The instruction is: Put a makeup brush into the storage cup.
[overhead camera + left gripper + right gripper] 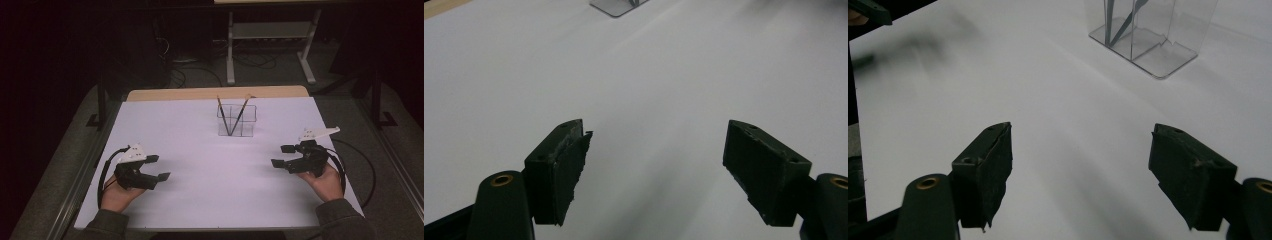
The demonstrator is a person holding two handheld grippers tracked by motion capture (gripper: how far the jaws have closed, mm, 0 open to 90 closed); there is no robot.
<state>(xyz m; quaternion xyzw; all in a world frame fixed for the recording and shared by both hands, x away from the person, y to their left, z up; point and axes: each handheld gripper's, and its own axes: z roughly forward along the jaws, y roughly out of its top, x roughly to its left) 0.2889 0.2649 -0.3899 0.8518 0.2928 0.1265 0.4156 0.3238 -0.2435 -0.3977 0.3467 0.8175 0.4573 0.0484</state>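
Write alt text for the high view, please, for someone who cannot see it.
A person's hands hold the left gripper and the right gripper, both open, low over a white table. Between and beyond them stands a clear divided holder with two pencils crossing inside.

My left gripper (157, 167) sits low over the near left part of the surface, held in my left hand (116, 192), which comes in from the near edge with the sleeve just showing at the wrist. Its fingers (559, 165) point toward the middle of the surface and stand wide apart with nothing between them. My right gripper (282, 156) hangs over the near right part, held in my right hand (327, 181), palm under its body. Its fingers (985, 167) point inward toward the left gripper and are spread wide too, with nothing between them. Both forearms angle inward from the near corners.
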